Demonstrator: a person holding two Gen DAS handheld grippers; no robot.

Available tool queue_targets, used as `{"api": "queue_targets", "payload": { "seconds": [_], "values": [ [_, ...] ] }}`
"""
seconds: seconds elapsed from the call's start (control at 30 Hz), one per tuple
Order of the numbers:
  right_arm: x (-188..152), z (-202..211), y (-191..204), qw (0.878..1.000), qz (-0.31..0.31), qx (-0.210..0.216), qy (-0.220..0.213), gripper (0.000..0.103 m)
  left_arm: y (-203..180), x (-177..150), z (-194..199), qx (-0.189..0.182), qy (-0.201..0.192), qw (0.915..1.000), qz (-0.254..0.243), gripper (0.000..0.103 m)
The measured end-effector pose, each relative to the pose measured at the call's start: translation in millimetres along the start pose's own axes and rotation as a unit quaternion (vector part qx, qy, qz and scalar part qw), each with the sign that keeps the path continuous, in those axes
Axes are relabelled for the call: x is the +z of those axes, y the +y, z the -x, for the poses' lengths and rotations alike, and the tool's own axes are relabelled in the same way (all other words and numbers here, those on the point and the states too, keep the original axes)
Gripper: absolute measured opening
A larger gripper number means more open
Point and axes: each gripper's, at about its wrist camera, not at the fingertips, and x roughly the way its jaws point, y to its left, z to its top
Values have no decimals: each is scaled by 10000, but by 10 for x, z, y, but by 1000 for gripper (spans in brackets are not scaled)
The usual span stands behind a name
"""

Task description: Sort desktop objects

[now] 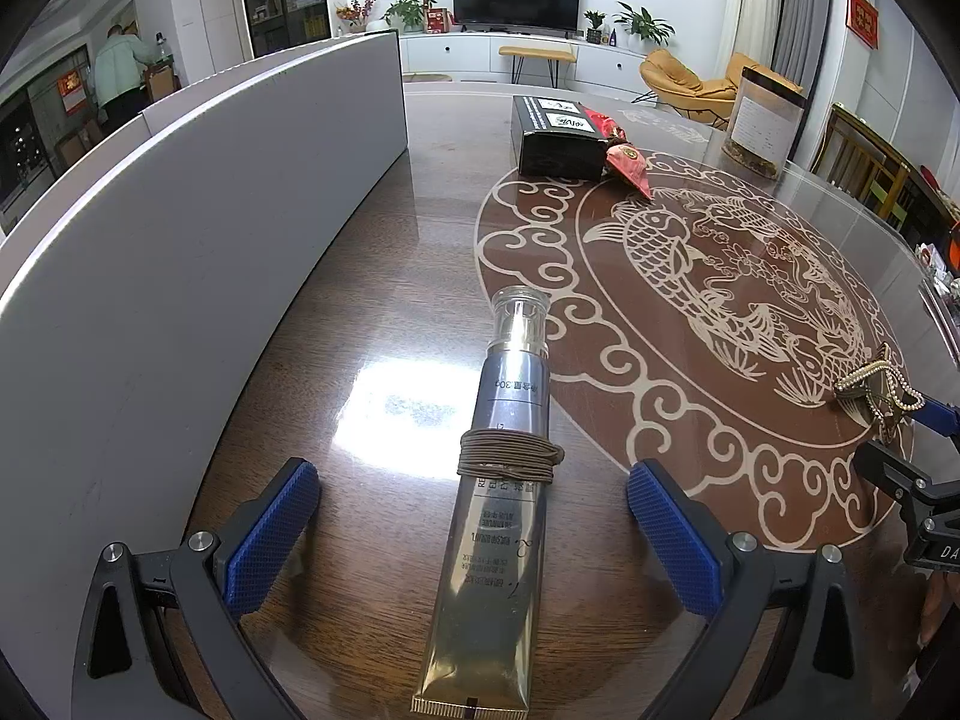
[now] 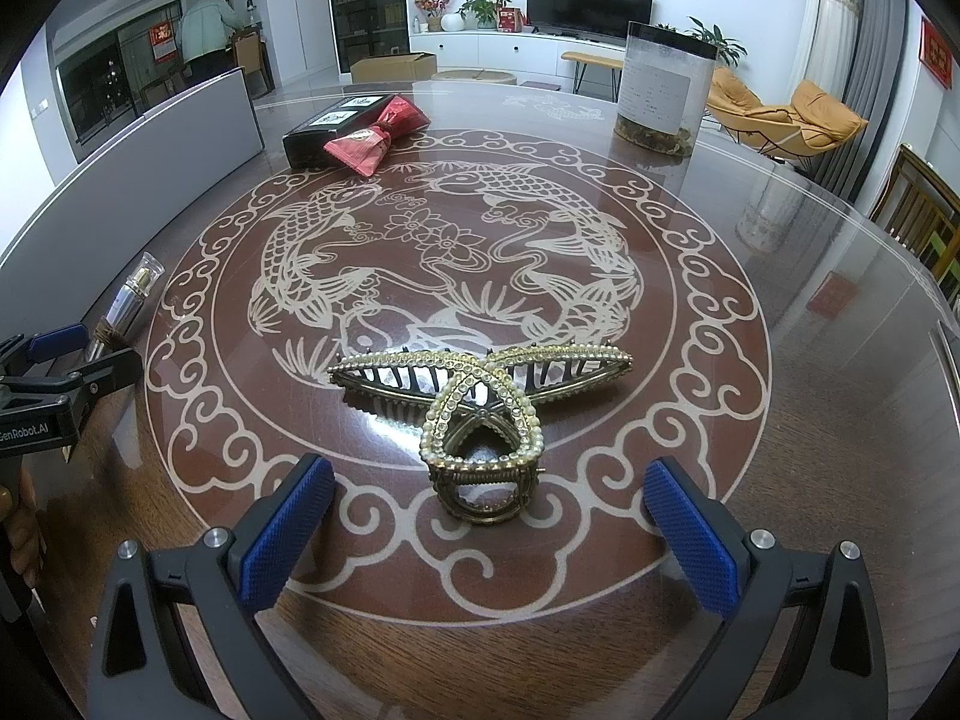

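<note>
1. Your left gripper has its jaws spread wide and released, straddling the silver metallic cosmetic tube with a clear cap, which lies flat on the glossy dark wood table with a cream fish inlay, cap pointing away from you.
2. Close on the tube body near the brown elastic hair tie wound around it; the blue pads sit well apart from it on both sides, so centre first.
3. Your right gripper is likewise released, framing the gold pearl-studded claw hair clip resting on the inlay.
4. Grip the clip's rounded hinge loop nearest you, since its teeth would likely slip.
5. The grey upright panel stands just beside the tube, so lift straight up.
</note>
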Motion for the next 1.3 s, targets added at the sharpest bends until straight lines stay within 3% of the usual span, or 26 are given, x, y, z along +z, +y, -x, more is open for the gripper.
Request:
{"api": "queue_targets", "payload": {
  "seconds": [0.73, 0.93, 1.13, 1.3],
  "values": [
    [1, -1, -1, 10000, 1, 1, 0, 103, -38, -9, 3, 130, 27, 9998, 158, 103],
    [1, -2, -1, 10000, 5, 2, -2, 103, -135, -256, 171, 317, 93, 9984, 457, 103],
    [1, -3, -2, 10000, 2, 6, -2, 103, -231, -416, 341, 79, 513, 9972, 531, 103],
    [2, 0, -1, 10000, -3, 10, -2, 103, -263, -238, 838, -303, 424, 9965, 655, 103]
  ]
}}
